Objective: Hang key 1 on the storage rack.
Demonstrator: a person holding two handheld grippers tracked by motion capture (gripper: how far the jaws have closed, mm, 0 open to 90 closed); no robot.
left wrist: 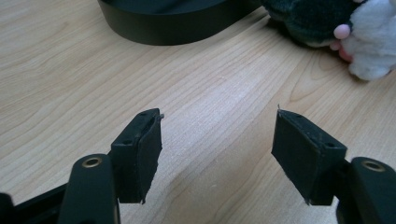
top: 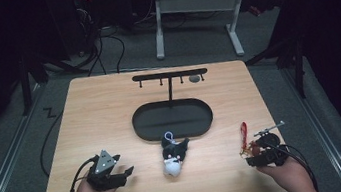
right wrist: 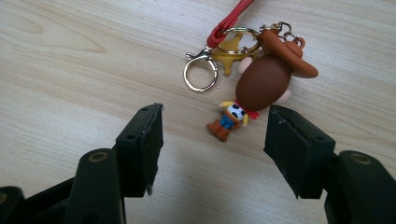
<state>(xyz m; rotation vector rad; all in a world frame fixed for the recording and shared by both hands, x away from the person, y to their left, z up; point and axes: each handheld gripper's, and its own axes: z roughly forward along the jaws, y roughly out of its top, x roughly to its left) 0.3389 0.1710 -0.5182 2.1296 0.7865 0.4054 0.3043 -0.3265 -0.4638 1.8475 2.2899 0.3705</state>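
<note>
1. Progress: the work appears barely begun. The hook rack (top: pixel 169 75) on its black oval base (top: pixel 172 119) is seen with only a small grey item (top: pixel 195 78) on one peg; the other pegs are bare.
2. Cowboy keychain (right wrist: pixel 261 84) w/ red strap (right wrist: pixel 229 21) is lying flat on the surface (top: pixel 110 109), near the front-right corner, just ahead of the right gripper (right wrist: pixel 215 135). Its fingers (right wrist: pixel 144 140) are set partly open, nothing gripped; the figure's feet lie at the gap's far end, untouched.
3. Plush keychain (top: pixel 173 156) is lying mid-front, just before the base, not yet hung.
4. Left gripper (left wrist: pixel 217 140): fingers (left wrist: pixel 147 149) partly open, empty, over bare wood; the plush is seen at upper right.
5. Left to do, as judged: grasp, lift, hang both.
6. Edges: the right hand (top: pixel 291 177) is close to the front and right edges; little margin there.
7. Open room: wide bare wood lies left of the base; the path from either keychain to the pegs passes over the base.
</note>
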